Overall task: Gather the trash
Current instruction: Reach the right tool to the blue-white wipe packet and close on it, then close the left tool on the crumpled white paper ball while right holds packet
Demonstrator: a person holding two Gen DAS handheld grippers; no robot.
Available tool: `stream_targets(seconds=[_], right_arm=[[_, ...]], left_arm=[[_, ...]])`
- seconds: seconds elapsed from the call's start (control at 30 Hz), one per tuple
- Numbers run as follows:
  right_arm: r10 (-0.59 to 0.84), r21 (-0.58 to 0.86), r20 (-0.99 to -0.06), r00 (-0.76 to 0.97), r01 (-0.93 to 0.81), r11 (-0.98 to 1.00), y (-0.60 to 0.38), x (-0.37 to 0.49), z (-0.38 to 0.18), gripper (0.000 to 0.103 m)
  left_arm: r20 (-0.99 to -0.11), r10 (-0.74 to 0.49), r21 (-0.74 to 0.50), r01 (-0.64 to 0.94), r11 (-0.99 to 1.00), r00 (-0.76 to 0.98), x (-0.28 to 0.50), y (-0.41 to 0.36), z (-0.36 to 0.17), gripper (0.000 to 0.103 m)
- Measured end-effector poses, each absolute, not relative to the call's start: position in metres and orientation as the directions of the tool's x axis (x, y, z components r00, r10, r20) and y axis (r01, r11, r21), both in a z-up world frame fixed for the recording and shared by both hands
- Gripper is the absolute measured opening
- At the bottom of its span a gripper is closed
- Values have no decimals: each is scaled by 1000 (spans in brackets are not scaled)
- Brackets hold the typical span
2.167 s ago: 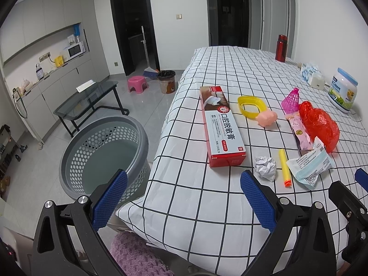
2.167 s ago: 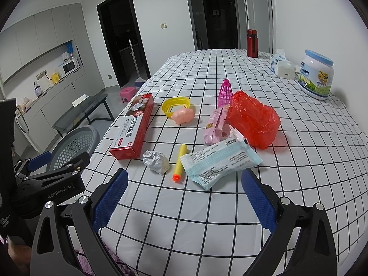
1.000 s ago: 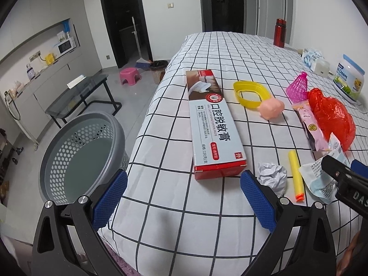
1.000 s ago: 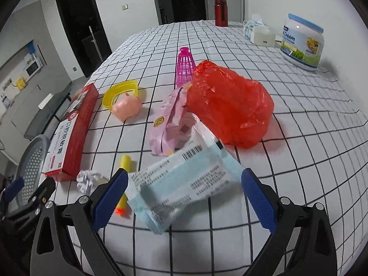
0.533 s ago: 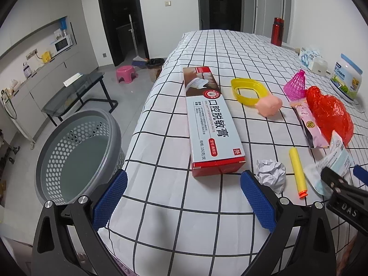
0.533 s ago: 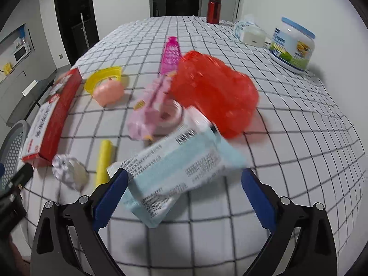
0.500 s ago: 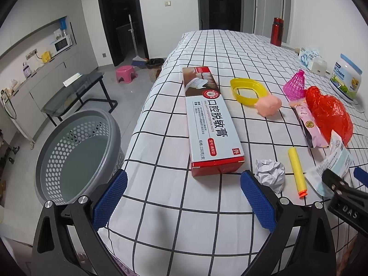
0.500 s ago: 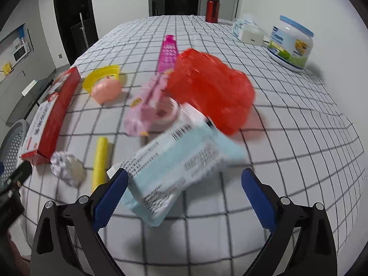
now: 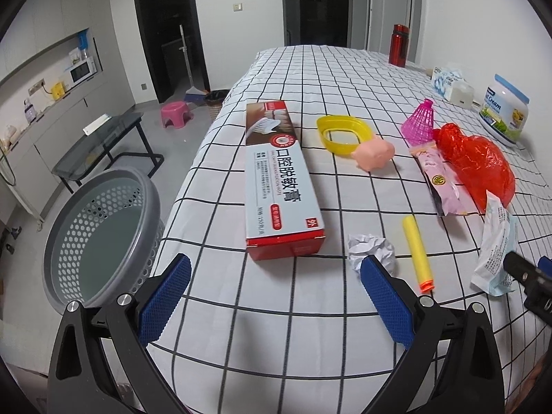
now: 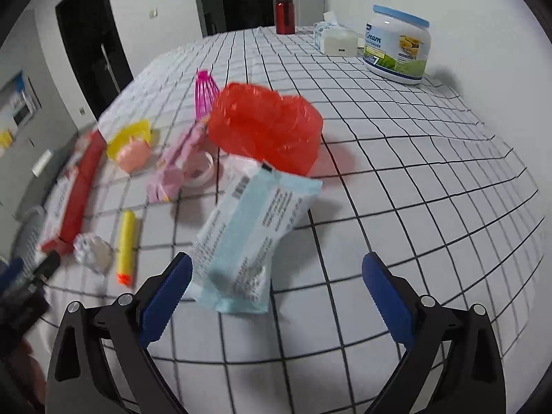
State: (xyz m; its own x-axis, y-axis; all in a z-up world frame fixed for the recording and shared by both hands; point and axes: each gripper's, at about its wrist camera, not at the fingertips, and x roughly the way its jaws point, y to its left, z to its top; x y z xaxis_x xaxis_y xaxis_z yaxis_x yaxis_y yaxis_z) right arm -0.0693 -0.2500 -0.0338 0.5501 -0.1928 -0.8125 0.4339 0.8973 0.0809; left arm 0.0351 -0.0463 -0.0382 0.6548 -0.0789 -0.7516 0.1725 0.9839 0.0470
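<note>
Right gripper (image 10: 276, 286): I have it wide open and holding nothing. Over the last second I brought it down and in over the blue packet (image 10: 252, 238); the packet now sits just ahead of the left pad, more to that side than centred between the jaws. This view is smeared, so I am mid-move.

Left gripper (image 9: 274, 291): also open and empty, hanging over the near table edge. It has barely shifted in the last half second.

Blue packet: flat on the checked cloth (image 10: 431, 186), its far end close to the red bag (image 10: 265, 127); I cannot tell if they touch. In the left view it lies at the far right (image 9: 496, 245), with the tip of my right gripper just beside it.

Other trash: paper ball (image 9: 371, 248) near the left gripper's right pad, yellow stick (image 9: 417, 252) beside it, red box (image 9: 281, 179) further in, pink wrapper (image 9: 443, 183) against the red bag.

Basket (image 9: 103, 238): on the floor off the left side of the table, nothing visible in it.

Meaning for the task: nothing is collected yet. I judge the approach to the packet nearly done; I should nudge left to centre it before closing, then carry it across to the basket.

Risk: a thin, slack packet may slip or fold in the pinch.
</note>
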Motion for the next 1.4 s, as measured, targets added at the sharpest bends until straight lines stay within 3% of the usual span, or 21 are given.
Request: stream_targets(seconds=[0.53, 0.57, 0.6, 0.67, 0.7, 0.9, 1.4], right_arm=[[-152, 121, -834, 530, 445, 888, -250, -34, -56, 93], [-148, 119, -833, 534, 434, 893, -249, -34, -56, 90], [-146, 116, -832, 535, 426, 897, -247, -34, -56, 77], [-146, 102, -839, 524, 415, 904, -245, -32, -57, 62], [-155, 89, -835, 527, 409, 908, -243, -33, -56, 59], [-108, 119, -813, 572, 345, 931, -240, -40, -54, 54], [16, 239, -777, 630, 271, 933, -260, -66, -53, 53]], left_arm=[[-743, -76, 27, 144, 989, 665, 39, -43, -39, 97], [-744, -78, 27, 147, 989, 664, 39, -44, -39, 97], [-744, -81, 27, 152, 988, 663, 38, -45, -39, 97], [-746, -84, 32, 161, 986, 660, 37, -48, -40, 97], [-747, -85, 34, 166, 986, 659, 37, -50, -40, 97], [-761, -103, 28, 191, 981, 640, 34, -61, -44, 97], [-759, -70, 81, 200, 976, 647, 38, -102, -61, 93]])
